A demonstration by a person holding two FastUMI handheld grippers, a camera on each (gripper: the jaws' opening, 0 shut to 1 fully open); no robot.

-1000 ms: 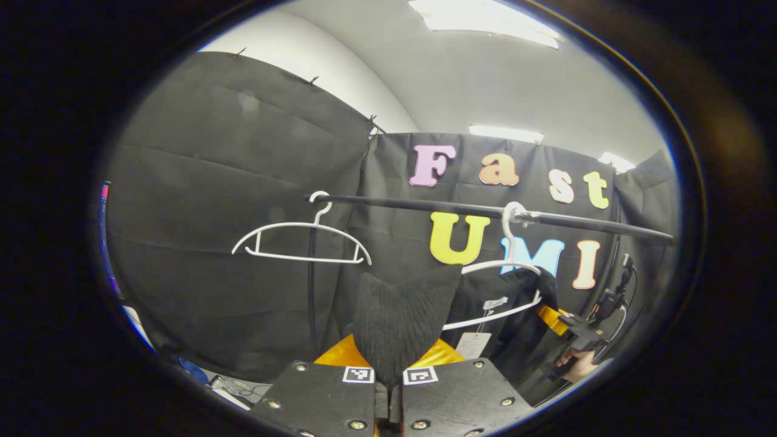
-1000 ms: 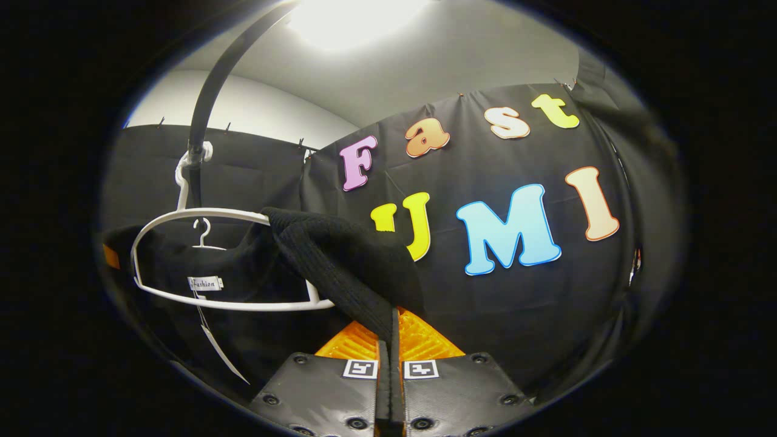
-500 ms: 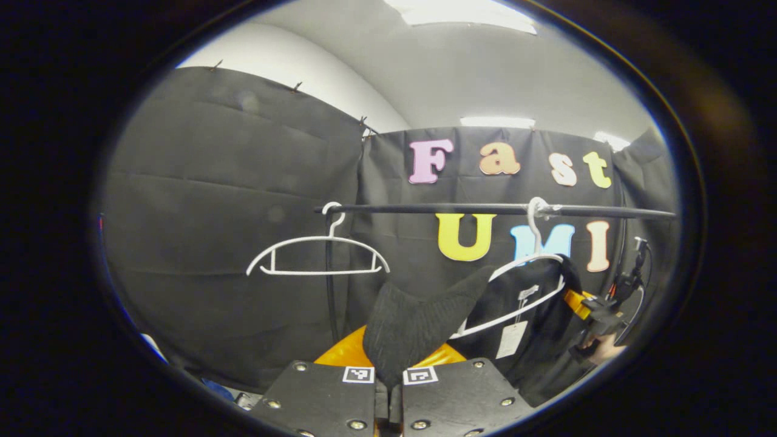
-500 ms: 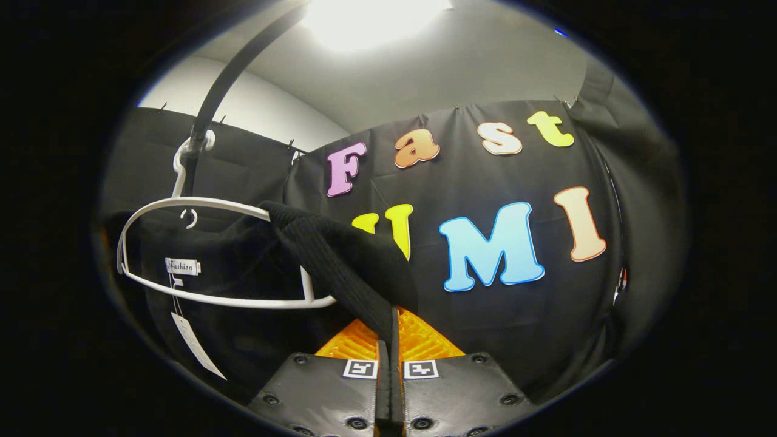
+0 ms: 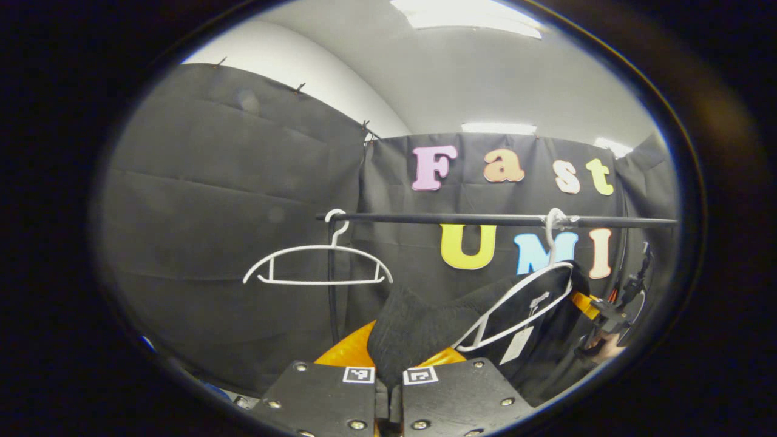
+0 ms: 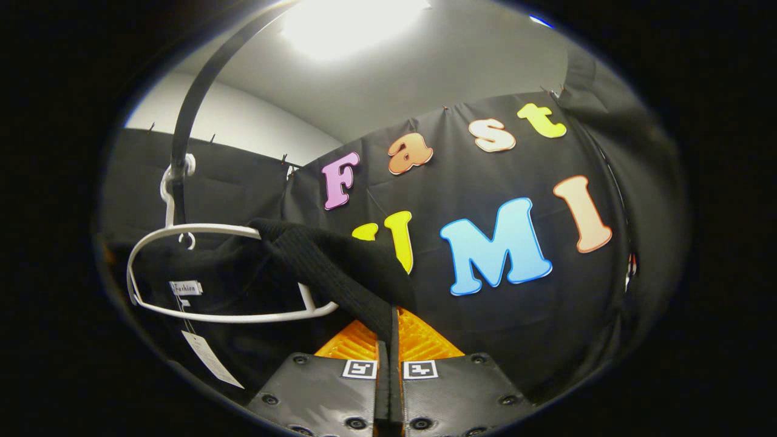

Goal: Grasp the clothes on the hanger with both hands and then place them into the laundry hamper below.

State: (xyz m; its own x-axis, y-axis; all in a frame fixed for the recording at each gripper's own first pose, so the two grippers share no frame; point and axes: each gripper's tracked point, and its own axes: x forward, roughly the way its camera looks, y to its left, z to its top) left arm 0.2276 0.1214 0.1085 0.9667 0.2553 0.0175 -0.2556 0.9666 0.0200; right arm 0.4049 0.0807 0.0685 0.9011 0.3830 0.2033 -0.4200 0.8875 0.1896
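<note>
The rail [image 5: 485, 219] runs level above both grippers, and the black garment [image 5: 425, 325] stretches sideways between them, still draped on the tilted hanger [image 5: 516, 303]. The left gripper [image 5: 388, 376] is clamped on one end of the cloth, right at its tips. The right gripper [image 6: 388, 364] pinches the other end, hanger [image 6: 224, 273] up to its left, so the cloth should come off downward.
</note>
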